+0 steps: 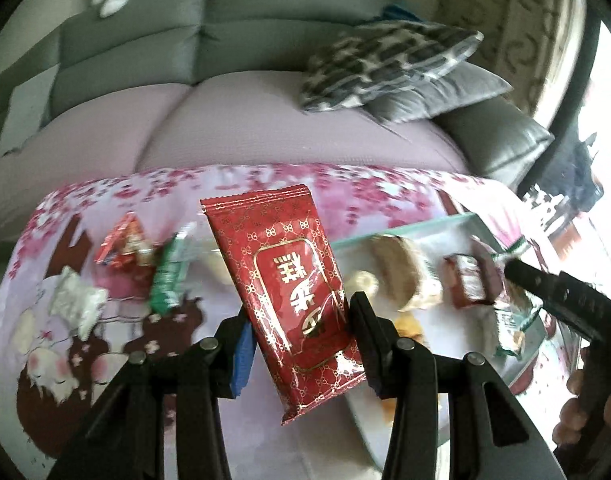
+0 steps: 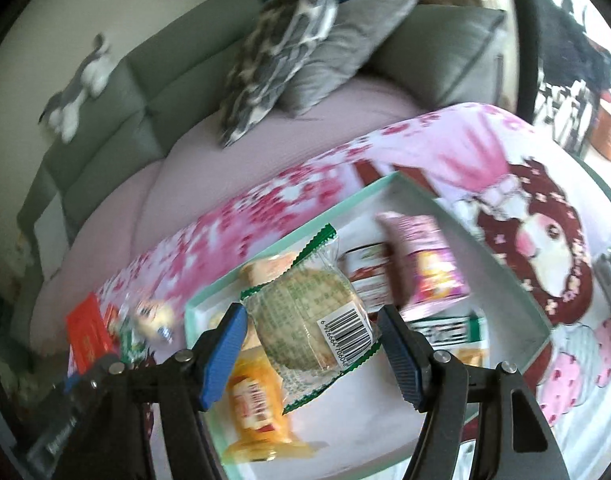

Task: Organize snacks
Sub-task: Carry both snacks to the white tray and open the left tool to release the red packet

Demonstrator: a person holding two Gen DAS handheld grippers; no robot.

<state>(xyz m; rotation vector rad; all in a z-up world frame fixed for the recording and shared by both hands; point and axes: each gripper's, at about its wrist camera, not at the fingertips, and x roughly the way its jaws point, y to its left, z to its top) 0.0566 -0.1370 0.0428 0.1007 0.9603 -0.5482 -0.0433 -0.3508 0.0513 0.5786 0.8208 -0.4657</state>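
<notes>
A grey sofa (image 1: pixel 153 52) with patterned cushions (image 1: pixel 385 64) stands behind the counter (image 1: pixel 265 432), which wears a pink blossom-print cloth. On that cloth lies the pale green tray (image 2: pixel 501 276), the landmark here. Inside the tray are a pink packet (image 2: pixel 425 264), a yellow packet (image 2: pixel 257 408) and a small red-labelled one (image 2: pixel 365 276). Left of the tray, loose snacks lie on the cloth, among them a green wrapper (image 1: pixel 169 276). Above the tray, the right tool (image 2: pixel 311 344) is clamped on a clear-wrapped round pastry (image 2: pixel 309 320). Over the tray's left edge, the left tool (image 1: pixel 299 344) is clamped on a red gold-printed packet (image 1: pixel 281 272).
</notes>
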